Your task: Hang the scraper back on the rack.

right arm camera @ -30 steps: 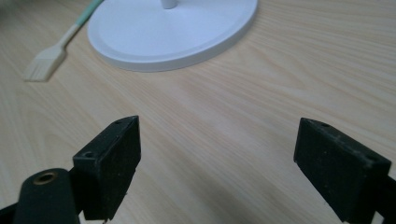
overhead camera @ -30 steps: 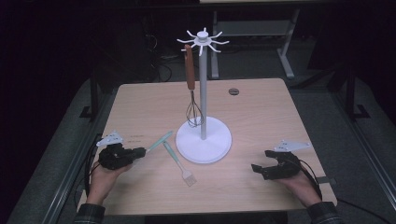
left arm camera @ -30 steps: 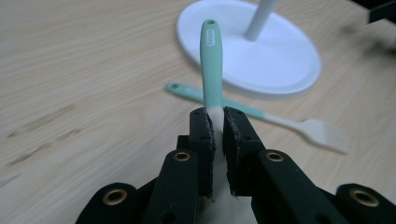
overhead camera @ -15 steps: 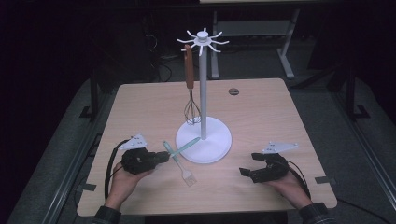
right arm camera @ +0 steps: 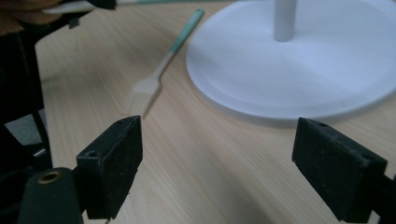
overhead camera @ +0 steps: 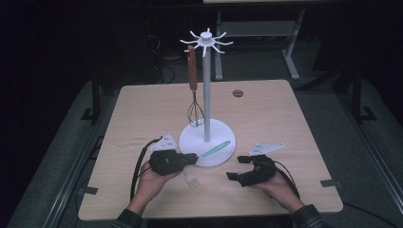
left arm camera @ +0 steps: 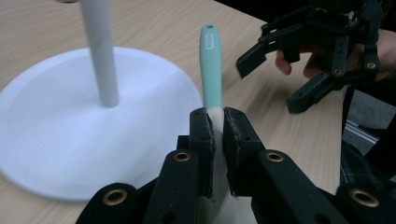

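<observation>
Between the left gripper's (left arm camera: 215, 135) fingers sits the mint-handled spatula (left arm camera: 211, 65), clamped.

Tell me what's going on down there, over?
Left gripper shut on green-handled utensil, handle toward the open right gripper. White rack base close beside. Whisk already hung.

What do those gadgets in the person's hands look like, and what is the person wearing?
Both the left tongs and right tongs are black, two-jawed, with brass-coloured rivets. Each carries a grey three-cornered plate on top and trails a black cable. The sleeves are dark plaid.
</observation>
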Demonstrator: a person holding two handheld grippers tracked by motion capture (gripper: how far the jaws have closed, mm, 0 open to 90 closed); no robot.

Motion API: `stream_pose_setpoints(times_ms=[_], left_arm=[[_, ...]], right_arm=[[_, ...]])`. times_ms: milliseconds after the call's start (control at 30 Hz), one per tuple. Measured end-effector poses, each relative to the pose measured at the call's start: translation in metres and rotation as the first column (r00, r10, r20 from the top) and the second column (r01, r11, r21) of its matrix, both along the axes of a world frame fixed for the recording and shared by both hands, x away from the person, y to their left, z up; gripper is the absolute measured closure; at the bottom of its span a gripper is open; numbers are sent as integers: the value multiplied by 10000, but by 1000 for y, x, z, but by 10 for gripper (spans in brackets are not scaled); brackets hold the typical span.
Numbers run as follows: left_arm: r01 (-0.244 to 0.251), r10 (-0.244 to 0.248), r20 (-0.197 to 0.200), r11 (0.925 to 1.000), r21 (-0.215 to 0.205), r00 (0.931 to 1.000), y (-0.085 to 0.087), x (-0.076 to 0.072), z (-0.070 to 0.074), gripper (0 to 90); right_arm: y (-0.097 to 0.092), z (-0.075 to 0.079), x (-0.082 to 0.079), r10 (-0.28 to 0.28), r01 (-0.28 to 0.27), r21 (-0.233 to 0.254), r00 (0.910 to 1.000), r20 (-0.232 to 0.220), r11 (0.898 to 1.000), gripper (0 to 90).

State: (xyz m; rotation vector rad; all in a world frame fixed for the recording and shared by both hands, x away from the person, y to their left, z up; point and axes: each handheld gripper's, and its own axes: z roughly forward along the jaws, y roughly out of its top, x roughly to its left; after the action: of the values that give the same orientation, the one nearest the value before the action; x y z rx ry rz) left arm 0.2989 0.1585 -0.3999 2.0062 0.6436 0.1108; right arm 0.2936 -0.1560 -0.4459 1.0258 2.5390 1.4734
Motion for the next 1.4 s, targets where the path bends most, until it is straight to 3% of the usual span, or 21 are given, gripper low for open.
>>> stream_pose_setpoints(times_ms=[200,433,833,1400], left_arm=[[384,-385,86,9992,127,9992,-22,1,0,825],[573,-576,141,9982,193,9982,-38,1,-3,824],[656,-660,204,9977,156,9976,-52,1,-5,824],[886,-902,378,9952,427,9952,-63,2,-9,818]], right_arm=[[15,6,2,459,-462,339,9989,95,9984,226],[16,10,5,352,-348,851,9994,-32,9958,262],[6,19,12,-224,237,1827,9997,-91,9829,396],[2,26,18,-235,312,2385,9991,-352,9706,695]])
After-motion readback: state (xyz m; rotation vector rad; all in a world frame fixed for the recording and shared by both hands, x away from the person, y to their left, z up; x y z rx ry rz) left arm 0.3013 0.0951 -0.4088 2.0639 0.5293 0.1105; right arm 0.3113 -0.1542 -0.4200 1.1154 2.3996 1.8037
